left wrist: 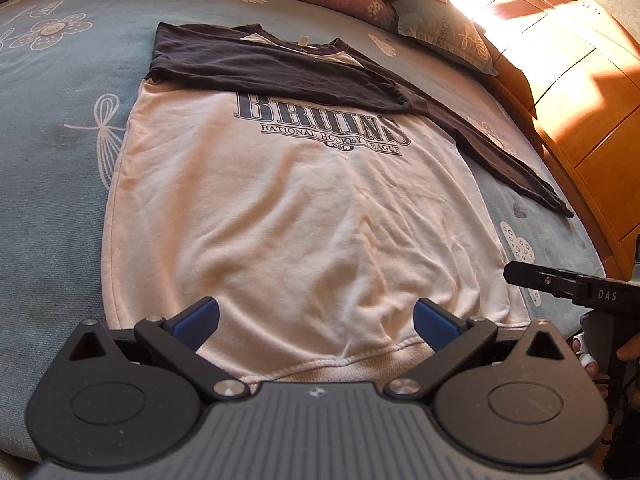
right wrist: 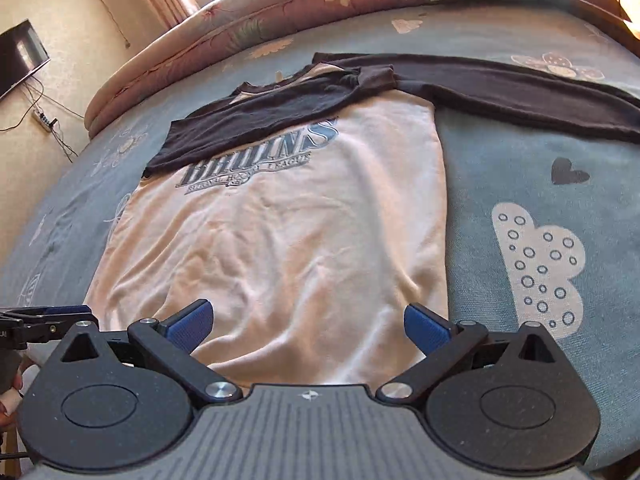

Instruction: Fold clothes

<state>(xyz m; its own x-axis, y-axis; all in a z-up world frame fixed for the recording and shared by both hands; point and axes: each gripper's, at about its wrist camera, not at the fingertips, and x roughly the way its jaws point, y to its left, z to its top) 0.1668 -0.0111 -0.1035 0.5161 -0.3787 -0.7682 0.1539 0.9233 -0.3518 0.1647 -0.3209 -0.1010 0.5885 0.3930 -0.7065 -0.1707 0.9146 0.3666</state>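
Note:
A white long-sleeved shirt with dark sleeves and a "Bruins" print lies flat, front up, on the bed. One dark sleeve is folded across the chest, and the other sleeve stretches out to the right. In the right wrist view the same shirt fills the middle, with the outstretched sleeve at the upper right. My left gripper hovers open over the hem. My right gripper is open above the hem's right part and also shows at the left wrist view's right edge.
The bed carries a blue sheet with flower and heart prints. A rolled pink quilt and a pillow lie at the far end. A wooden cabinet stands right of the bed; a television hangs on the left wall.

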